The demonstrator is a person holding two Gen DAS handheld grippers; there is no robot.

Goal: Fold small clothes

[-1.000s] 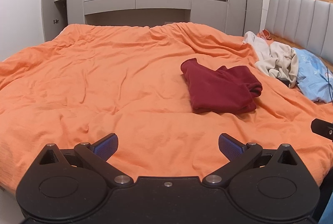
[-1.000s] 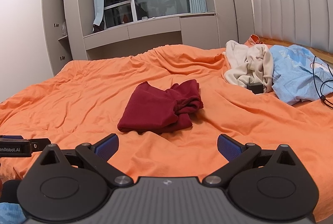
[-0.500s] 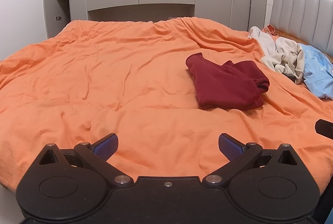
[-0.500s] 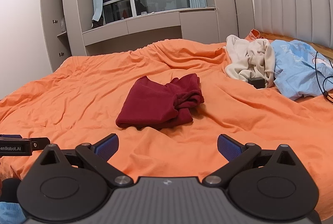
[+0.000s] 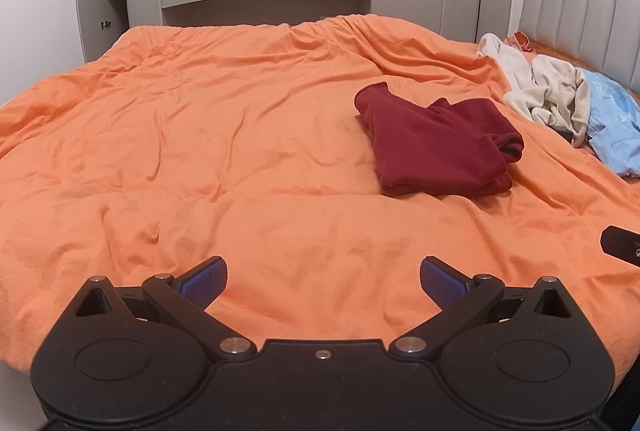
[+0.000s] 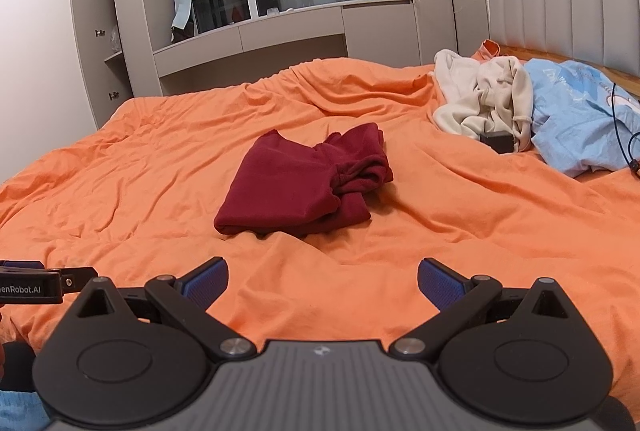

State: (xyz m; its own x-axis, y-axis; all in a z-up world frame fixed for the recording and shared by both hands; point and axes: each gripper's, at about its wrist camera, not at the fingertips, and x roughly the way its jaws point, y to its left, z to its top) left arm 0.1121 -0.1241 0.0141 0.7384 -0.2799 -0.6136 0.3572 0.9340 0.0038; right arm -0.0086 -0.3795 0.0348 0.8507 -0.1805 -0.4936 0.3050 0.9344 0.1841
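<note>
Right wrist: dark red garment (image 6: 304, 183), seemingly folded, rumpled edge.

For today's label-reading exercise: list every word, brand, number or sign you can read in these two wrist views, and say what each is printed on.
"enRobot.AI": white letters on the left gripper's black side, at the right wrist view's left edge; the start is cut off by the frame.
Faint white print on the light blue garment by the headboard: too blurred to read.
Small emblem on the right gripper's grey body: no letters legible.
</note>
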